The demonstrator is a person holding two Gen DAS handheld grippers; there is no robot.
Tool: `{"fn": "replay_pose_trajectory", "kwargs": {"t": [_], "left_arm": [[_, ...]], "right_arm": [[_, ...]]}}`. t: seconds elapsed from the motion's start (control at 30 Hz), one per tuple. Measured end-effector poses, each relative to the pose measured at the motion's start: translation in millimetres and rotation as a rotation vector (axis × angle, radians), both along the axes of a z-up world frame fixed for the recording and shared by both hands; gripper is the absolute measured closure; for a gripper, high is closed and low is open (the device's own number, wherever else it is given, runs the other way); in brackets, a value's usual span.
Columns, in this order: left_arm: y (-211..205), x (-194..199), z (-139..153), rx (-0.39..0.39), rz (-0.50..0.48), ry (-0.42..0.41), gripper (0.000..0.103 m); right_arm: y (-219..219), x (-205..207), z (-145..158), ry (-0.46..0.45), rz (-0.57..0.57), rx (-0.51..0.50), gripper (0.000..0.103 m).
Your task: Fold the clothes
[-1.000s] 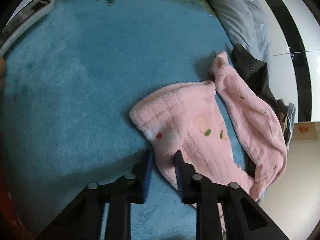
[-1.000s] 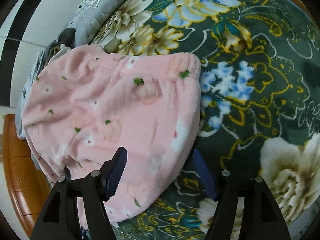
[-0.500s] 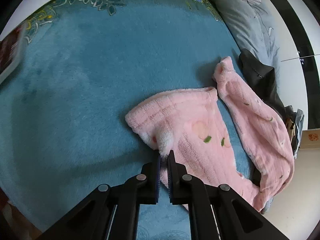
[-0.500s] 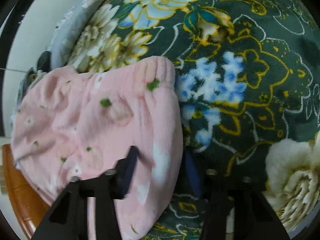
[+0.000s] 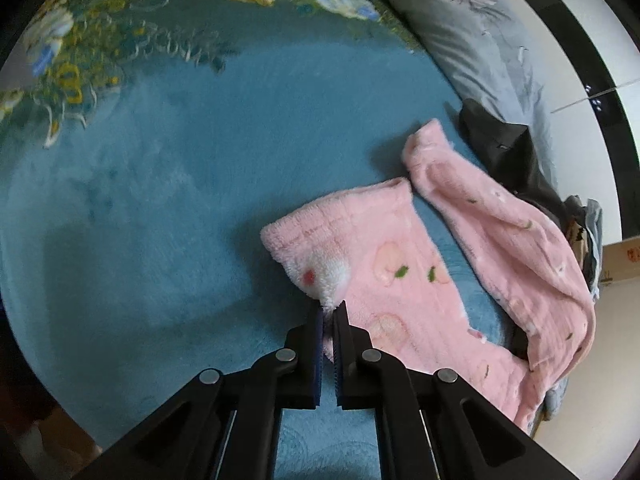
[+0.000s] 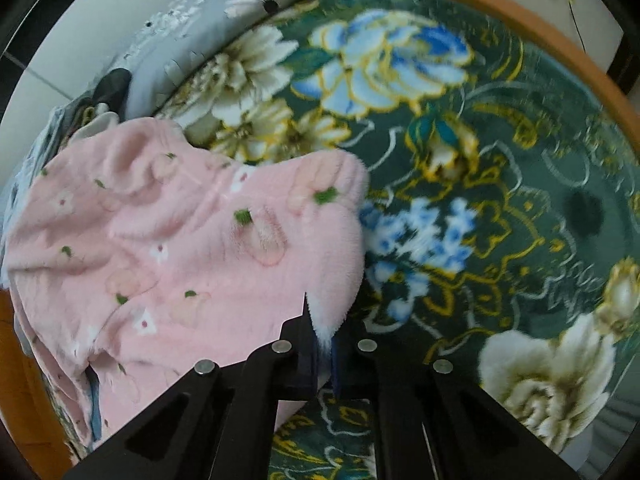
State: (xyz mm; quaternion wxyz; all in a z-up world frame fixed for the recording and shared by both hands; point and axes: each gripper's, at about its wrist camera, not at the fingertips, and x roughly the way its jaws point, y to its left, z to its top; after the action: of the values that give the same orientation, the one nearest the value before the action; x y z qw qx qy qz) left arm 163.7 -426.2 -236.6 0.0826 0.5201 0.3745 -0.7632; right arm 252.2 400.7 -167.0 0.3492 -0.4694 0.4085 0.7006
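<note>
- My left gripper (image 5: 329, 312) reaches forward low over the blue blanket (image 5: 160, 220), its fingers pinched together on a cuff corner of the pink trousers (image 5: 384, 256); the two legs run away to the right, cuffs pointing up-left, with a strip of blanket between them
- A dark garment (image 5: 508, 152) lies beyond the far leg, against a grey pillow (image 5: 472, 44)
- My right gripper (image 6: 325, 344) is clamped on the trousers' edge (image 6: 168, 248); the cloth spreads left over the flowered part of the blanket (image 6: 460, 184)

- One pink fleece garment (image 5: 404, 264) on the blanket (image 5: 160, 200).
- One dark garment (image 5: 508, 152) beside it, perhaps more behind.
- Two grippers: left gripper (image 5: 329, 312), right gripper (image 6: 325, 344).
- One grey pillow (image 5: 472, 36).
</note>
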Motion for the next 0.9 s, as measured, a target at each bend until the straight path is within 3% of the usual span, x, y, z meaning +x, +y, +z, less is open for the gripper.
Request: {"fn": "replay_pose_trajectory", "kwargs": {"t": [0.17,0.27,0.47,0.77,0.8,0.87,0.9], "left_arm": [[1.2,15.5,13.5,-0.057,-0.029,0.011,0.099],[1.3,32.4,14.8,-0.088,-0.035,0.005,0.099],[1.3,52.2,0.6,-0.127,-0.038,-0.042,0.099],[12.4,49.6,-11.3,-0.198,-0.116,-0.074,0.099],[13.7,49.3,-12.6,-0.206,-0.124,-0.077,0.099],[13.4,50.1,-15.0,-0.201,-0.123,-0.078,0.099],[12.6,51.6,-16.5,-0.193,-0.121,-0.076,0.098]], "right_arm": [[-10.2,14.9,16.6,-0.037,0.058,0.045,0.1],[-19.4,47.6,17.9,-0.1,0.11,0.058,0.1],[-32.1,104.1,-38.1,-0.229,0.096,-0.038,0.1],[-13.4,79.0,-52.1,-0.306,0.17,-0.108,0.098],[-10.3,79.3,-51.6,-0.314,0.185,-0.125,0.095],[-4.0,79.7,-50.4,-0.328,0.213,-0.158,0.081],[0.1,83.3,-49.2,-0.339,0.213,-0.174,0.063]]}}
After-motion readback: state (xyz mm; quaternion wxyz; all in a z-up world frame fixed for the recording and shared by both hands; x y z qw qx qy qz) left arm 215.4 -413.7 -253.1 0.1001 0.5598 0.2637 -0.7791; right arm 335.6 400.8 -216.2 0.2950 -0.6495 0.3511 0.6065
